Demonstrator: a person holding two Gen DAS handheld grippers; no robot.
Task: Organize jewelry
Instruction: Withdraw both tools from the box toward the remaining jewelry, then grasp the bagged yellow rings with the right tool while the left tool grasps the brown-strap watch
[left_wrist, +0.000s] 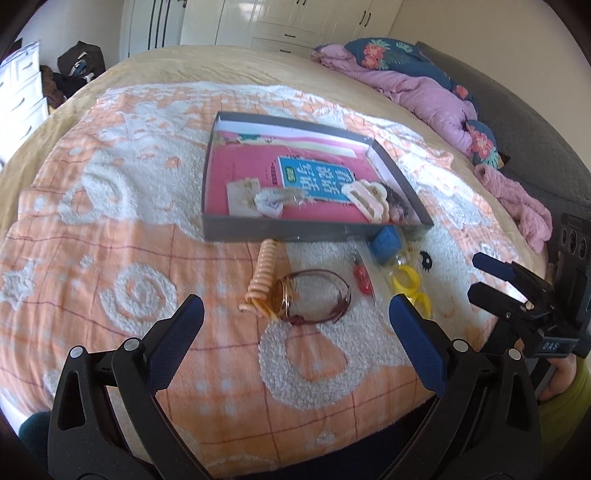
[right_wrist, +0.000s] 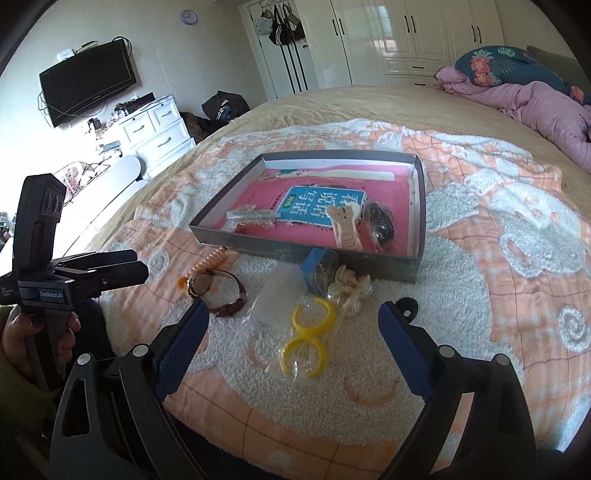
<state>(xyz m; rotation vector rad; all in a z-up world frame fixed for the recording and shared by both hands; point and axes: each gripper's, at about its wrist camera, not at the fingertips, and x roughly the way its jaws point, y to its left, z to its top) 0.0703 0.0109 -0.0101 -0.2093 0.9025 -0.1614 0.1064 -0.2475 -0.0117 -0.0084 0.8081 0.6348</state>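
A shallow grey box (left_wrist: 310, 233) (right_wrist: 295, 250) with a pink book inside lies on the bed. It holds a cream hair claw (left_wrist: 367, 199) (right_wrist: 345, 225), a dark hair piece (right_wrist: 378, 221) and small packets. In front of it lie a peach spiral hair tie (left_wrist: 261, 275) (right_wrist: 210, 263), a wristwatch with a brown strap (left_wrist: 314, 299) (right_wrist: 218, 291), a red trinket (left_wrist: 362, 277), a blue box (left_wrist: 386, 240) (right_wrist: 316, 264) and bagged yellow rings (left_wrist: 410, 288) (right_wrist: 308, 332). My left gripper (left_wrist: 295, 314) is open above the watch. My right gripper (right_wrist: 293, 325) is open above the yellow rings.
An orange and white fleece blanket (left_wrist: 129, 240) (right_wrist: 480, 221) covers the bed. A pink quilt and floral pillows (left_wrist: 424, 85) (right_wrist: 535, 96) lie at the far right. A white dresser (right_wrist: 155, 129) and a wall TV (right_wrist: 88, 81) stand beyond the bed's left edge.
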